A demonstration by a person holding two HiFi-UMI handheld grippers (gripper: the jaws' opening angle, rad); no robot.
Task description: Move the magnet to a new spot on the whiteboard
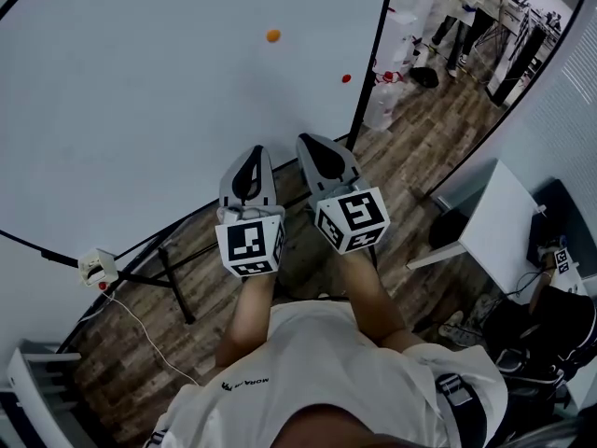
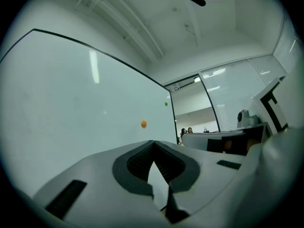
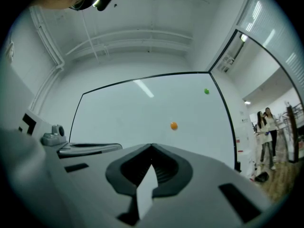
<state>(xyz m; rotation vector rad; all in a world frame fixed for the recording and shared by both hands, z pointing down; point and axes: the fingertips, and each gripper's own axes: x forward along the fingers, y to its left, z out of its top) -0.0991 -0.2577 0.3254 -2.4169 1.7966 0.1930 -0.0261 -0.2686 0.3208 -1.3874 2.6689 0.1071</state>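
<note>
The whiteboard (image 1: 140, 101) stands in front of me and fills the upper left of the head view. A small orange magnet (image 1: 272, 35) sticks to it, seen also in the left gripper view (image 2: 143, 124) and the right gripper view (image 3: 174, 125). A second small magnet (image 1: 346, 78) sits nearer the board's right edge (image 3: 206, 91). My left gripper (image 1: 250, 153) and right gripper (image 1: 313, 144) are side by side below the orange magnet, well short of the board. Both are shut with nothing between the jaws (image 2: 153, 142) (image 3: 152, 147).
The board's black stand legs (image 1: 173, 278) spread over the wooden floor below the grippers. A white socket box (image 1: 97, 267) with a cable lies at the left. A white table (image 1: 499, 227) stands at the right. People (image 1: 466, 7) stand in the far room beyond the board's right edge.
</note>
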